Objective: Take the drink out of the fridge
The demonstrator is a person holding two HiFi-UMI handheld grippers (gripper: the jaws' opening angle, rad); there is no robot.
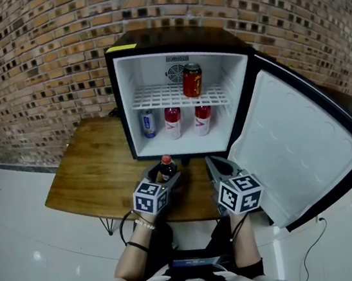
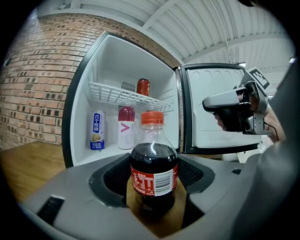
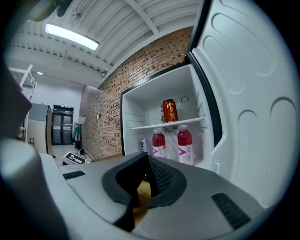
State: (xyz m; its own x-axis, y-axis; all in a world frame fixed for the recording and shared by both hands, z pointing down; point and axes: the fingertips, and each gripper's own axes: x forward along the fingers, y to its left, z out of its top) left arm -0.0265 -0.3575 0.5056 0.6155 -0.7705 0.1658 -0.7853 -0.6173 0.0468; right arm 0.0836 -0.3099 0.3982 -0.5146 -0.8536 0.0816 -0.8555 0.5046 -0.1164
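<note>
A small cola bottle (image 1: 167,168) with a red cap and red label stands on the wooden table (image 1: 96,174), just in front of the open mini fridge (image 1: 175,44). My left gripper (image 1: 165,178) is shut on the cola bottle (image 2: 154,176), its curved pads hugging the lower body on both sides. My right gripper (image 1: 213,164) hovers beside it to the right, near the fridge's lower edge. Its pads meet at the tips with nothing between them (image 3: 147,161).
On the fridge's wire shelf stands a red can (image 1: 191,80). Below it are two red-pink bottles (image 1: 173,123) (image 1: 203,120) and a blue-white can (image 1: 149,124). The white-lined door (image 1: 301,151) swings wide to the right. A brick wall stands behind, white floor below.
</note>
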